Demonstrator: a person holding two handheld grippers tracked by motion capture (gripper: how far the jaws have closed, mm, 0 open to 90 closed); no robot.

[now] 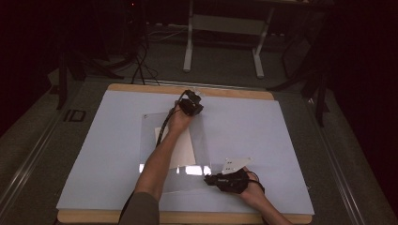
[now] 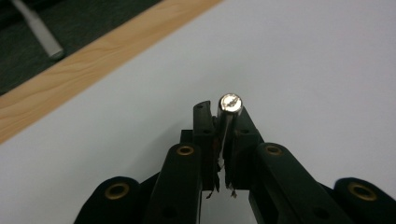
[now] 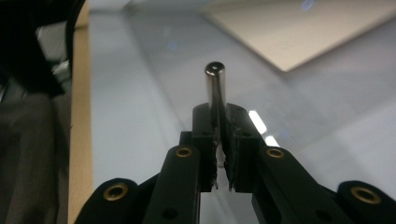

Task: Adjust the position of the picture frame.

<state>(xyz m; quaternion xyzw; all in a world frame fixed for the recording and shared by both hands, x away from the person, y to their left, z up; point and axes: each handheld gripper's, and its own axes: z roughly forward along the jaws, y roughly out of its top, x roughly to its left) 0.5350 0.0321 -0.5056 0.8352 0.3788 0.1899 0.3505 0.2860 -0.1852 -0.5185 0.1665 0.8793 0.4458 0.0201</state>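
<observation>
each gripper is clamped on a short, smooth metal pin, the left gripper point(image 2: 223, 140) on one pin point(image 2: 229, 108) above the far table edge, the right gripper point(image 3: 223, 135) on another pin point(image 3: 215, 86) over what looks like a clear sheet point(image 1: 206, 136); stiff, light, probably slippery, best pinched mid-shaft.

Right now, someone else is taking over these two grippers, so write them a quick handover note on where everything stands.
Left gripper: shut on a metal pin, out near the table's far wooden edge.
Right gripper: shut on a second metal pin, near the front of the table, over the clear sheet.
A sheet of paper lies under the clear sheet on the white mat.
Done: both pins are picked up.
Left: both pins are still in the jaws; neither is set down, and where they go I cannot tell.
</observation>
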